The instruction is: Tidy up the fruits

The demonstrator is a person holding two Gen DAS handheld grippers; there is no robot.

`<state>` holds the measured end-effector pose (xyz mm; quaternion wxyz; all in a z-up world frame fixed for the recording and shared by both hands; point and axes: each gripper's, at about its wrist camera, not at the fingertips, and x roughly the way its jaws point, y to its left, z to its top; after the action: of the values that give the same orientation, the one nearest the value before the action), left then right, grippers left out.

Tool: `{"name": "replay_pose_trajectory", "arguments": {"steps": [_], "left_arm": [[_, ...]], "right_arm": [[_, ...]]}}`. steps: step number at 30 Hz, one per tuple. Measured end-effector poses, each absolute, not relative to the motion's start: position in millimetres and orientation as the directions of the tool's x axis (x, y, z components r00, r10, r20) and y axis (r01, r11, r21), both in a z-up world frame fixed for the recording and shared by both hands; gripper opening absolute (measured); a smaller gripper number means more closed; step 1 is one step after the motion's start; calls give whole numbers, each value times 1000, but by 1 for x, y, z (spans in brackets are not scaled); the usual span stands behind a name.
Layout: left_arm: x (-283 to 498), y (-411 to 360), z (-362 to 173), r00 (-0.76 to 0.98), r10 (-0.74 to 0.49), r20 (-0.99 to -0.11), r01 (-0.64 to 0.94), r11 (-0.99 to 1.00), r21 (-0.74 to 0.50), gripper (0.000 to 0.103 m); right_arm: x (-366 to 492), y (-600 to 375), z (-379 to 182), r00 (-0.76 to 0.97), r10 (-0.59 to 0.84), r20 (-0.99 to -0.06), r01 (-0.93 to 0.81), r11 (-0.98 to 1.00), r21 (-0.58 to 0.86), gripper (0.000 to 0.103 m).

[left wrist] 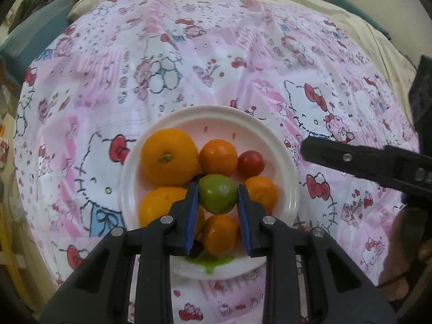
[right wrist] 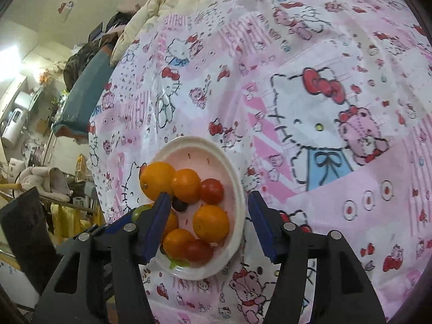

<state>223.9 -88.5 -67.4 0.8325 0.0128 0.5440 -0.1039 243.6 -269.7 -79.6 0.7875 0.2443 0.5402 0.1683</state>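
Left gripper (left wrist: 218,195) clamps round green fruit (left wrist: 218,198) over white round plate (left wrist: 290,181), seven fruits already plated; right gripper (right wrist: 208,216) half-open, empty; release remains

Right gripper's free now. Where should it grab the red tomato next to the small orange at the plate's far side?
Grip the red tomato across its round middle, coming from above: oranges crowd its near and left sides, while the plate rim side is bare. The right gripper is open.

1. Five oranges (left wrist: 169,156) on the white plate (left wrist: 286,162).
2. Two red tomatoes (right wrist: 212,191) on the plate.
3. One green fruit (left wrist: 218,197) over the plate.
4. One dark round fruit (right wrist: 179,205) mid-plate.
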Motion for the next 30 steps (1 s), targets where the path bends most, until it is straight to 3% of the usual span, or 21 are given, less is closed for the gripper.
{"name": "replay_pose_trajectory", "arguments": {"steps": [12, 14, 15, 16, 19, 21, 30], "left_arm": [[235, -103, -87, 369, -100, -924, 177, 983, -36, 25], [236, -103, -89, 359, -97, -928, 174, 984, -35, 33], [237, -103, -90, 356, -93, -930, 169, 985, -34, 48], [237, -102, -91, 356, -105, -929, 167, 985, -47, 55], [235, -103, -87, 367, -107, -924, 167, 985, -48, 63], [234, -104, -84, 370, -100, -924, 172, 984, -37, 67], [214, -92, -53, 434, -74, -898, 149, 989, -9, 67]], "right_arm": [[241, -294, -78, 378, 524, -763, 29, 817, 576, 62], [241, -293, -76, 382, 525, -761, 24, 817, 576, 62], [241, -293, -75, 383, 525, -760, 22, 817, 576, 62], [241, -293, -74, 385, 525, -759, 20, 818, 575, 62], [241, -294, -72, 389, 528, -755, 26, 813, 581, 64], [241, -296, -71, 392, 529, -752, 31, 810, 586, 66], [232, -297, -60, 407, 515, -755, 7, 825, 566, 72]]}}
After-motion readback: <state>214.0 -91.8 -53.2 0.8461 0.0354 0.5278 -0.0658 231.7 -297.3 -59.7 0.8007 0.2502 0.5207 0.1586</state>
